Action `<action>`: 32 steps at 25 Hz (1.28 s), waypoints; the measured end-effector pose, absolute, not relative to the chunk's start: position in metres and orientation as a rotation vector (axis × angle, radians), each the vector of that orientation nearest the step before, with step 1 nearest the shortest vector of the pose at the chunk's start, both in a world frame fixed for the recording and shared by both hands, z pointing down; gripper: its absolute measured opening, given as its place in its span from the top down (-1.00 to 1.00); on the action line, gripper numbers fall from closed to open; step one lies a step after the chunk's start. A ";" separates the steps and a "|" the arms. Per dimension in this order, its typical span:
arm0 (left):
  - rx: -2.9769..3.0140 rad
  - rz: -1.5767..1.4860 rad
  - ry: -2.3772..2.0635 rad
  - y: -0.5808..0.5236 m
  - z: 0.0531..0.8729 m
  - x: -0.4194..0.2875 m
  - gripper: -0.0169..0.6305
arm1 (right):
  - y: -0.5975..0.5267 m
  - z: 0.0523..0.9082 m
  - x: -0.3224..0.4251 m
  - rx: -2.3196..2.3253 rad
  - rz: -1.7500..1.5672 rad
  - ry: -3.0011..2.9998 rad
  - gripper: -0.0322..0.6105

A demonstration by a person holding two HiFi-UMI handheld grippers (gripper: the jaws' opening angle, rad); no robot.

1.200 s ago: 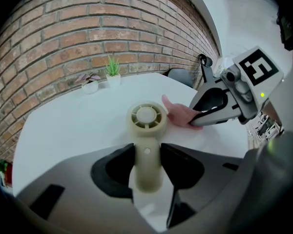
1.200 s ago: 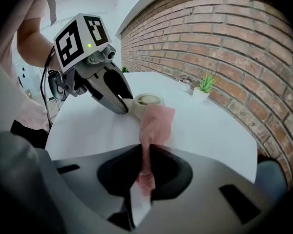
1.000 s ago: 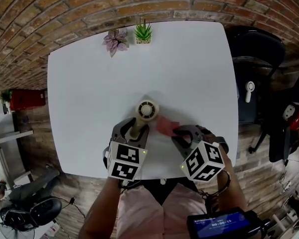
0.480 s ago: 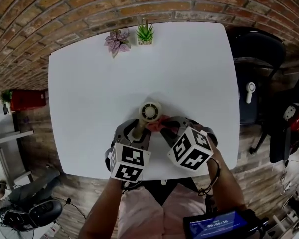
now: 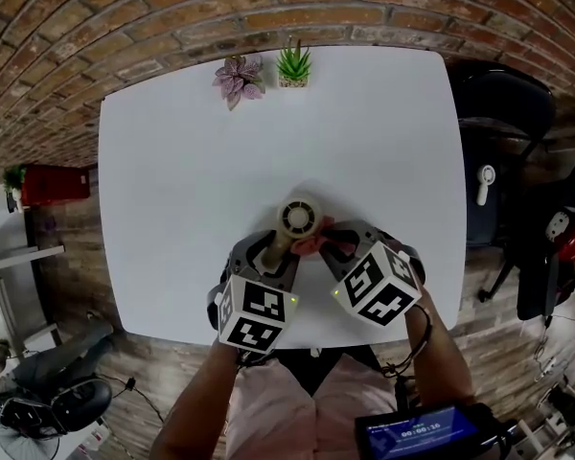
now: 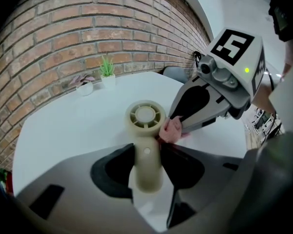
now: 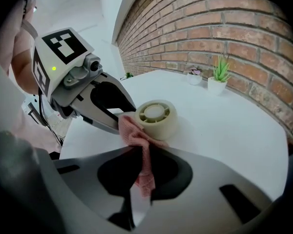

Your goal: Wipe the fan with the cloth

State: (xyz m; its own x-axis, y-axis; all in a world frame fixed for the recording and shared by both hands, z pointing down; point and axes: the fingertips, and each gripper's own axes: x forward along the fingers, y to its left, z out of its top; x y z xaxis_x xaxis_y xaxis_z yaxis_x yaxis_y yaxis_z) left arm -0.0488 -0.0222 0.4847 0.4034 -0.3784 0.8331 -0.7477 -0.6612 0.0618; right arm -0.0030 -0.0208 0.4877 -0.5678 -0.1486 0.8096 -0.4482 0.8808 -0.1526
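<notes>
Pink cloth (image 7: 139,145) hangs pinched between the closed jaws of my right gripper (image 7: 141,172), its bunched upper end pressed against the near side of the round head of the cream fan (image 7: 158,117). My left gripper (image 6: 146,167) is clamped on the fan's handle, holding it over the white table (image 5: 172,161) near the front edge; I cannot tell whether the head rests on the surface. To wipe well, I judge the left grip should stay firm so the head does not swivel. The cloth should travel round the rim in short, light arcs, since a hard push could twist the handle out of the pads. The left gripper view shows the handle seated between both pads. The right gripper view shows instead how much cloth dangles below its jaws. Only the head view shows both grippers close together, with two potted plants (image 5: 294,65) at the far edge, well apart.
</notes>
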 end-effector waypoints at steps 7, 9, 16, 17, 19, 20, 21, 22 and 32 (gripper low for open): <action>2.240 1.189 -0.952 -0.022 0.486 -0.047 0.38 | -0.029 0.486 0.007 0.462 0.432 -2.147 0.79; 2.242 1.198 -0.950 -0.023 0.486 -0.047 0.38 | -0.031 0.486 0.009 0.467 0.430 -2.145 0.79; 2.243 1.207 -0.945 -0.023 0.486 -0.046 0.38 | -0.039 0.486 0.016 0.492 0.419 -2.137 0.79; 2.243 1.209 -0.945 -0.023 0.486 -0.046 0.38 | -0.041 0.486 0.017 0.494 0.416 -2.136 0.79; 2.242 1.214 -0.945 -0.023 0.486 -0.045 0.38 | -0.044 0.484 0.019 0.498 0.407 -2.132 0.79; 2.242 1.217 -0.944 -0.023 0.486 -0.045 0.38 | -0.046 0.484 0.020 0.502 0.404 -2.129 0.79; 2.242 1.219 -0.943 -0.023 0.486 -0.045 0.38 | -0.048 0.484 0.021 0.506 0.401 -2.127 0.79; 2.243 1.221 -0.943 -0.023 0.486 -0.045 0.38 | -0.050 0.483 0.023 0.510 0.398 -2.124 0.79; 2.256 1.253 -0.938 -0.023 0.487 -0.044 0.37 | -0.064 0.484 0.027 0.519 0.361 -2.097 0.79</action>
State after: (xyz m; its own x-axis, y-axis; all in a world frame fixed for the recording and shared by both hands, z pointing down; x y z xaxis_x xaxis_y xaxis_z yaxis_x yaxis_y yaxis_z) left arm -0.0442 -0.0229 0.4868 0.3753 -0.3635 0.8526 -0.7156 -0.6982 0.0173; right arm 0.0267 -0.0636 0.4838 -0.4916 -0.2248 0.8413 -0.4929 0.8683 -0.0560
